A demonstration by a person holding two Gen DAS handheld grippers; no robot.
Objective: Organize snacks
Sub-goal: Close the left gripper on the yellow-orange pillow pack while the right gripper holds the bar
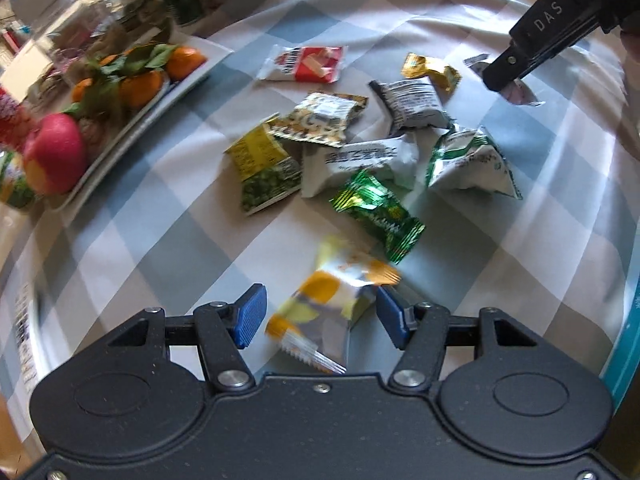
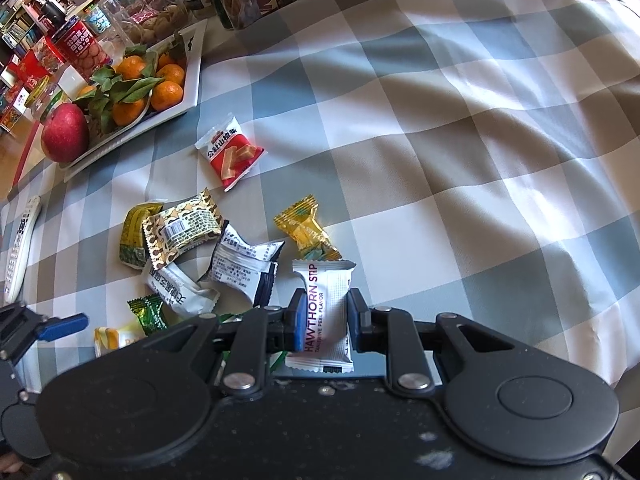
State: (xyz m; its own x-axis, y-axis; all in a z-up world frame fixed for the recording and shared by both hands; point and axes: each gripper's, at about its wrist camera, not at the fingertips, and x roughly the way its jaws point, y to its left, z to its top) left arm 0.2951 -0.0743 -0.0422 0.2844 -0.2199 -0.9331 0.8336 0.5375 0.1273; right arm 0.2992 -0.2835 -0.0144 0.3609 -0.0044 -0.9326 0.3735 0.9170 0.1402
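Note:
Several wrapped snacks lie in a loose pile point(image 1: 360, 148) on the checked tablecloth. A red-and-white packet point(image 2: 230, 152) sits apart from them, toward the tray. A blurred yellow-and-white packet point(image 1: 332, 300) lies between the blue pads of my left gripper point(image 1: 322, 316). The jaws stand wide, and the left pad is clear of the packet. My right gripper point(image 2: 323, 316) is shut on a white Hawthorn Strip packet point(image 2: 326, 292), held upright just above the cloth. From the left wrist view, the right gripper point(image 1: 504, 76) is at the pile's far right edge.
A white tray point(image 2: 192, 92) with tangerines, leaves and a red apple point(image 2: 64, 132) stands at the left. Jars and tins point(image 2: 160, 12) crowd the back left. A white remote point(image 2: 20, 248) lies by the left table edge. Bare cloth spreads to the right.

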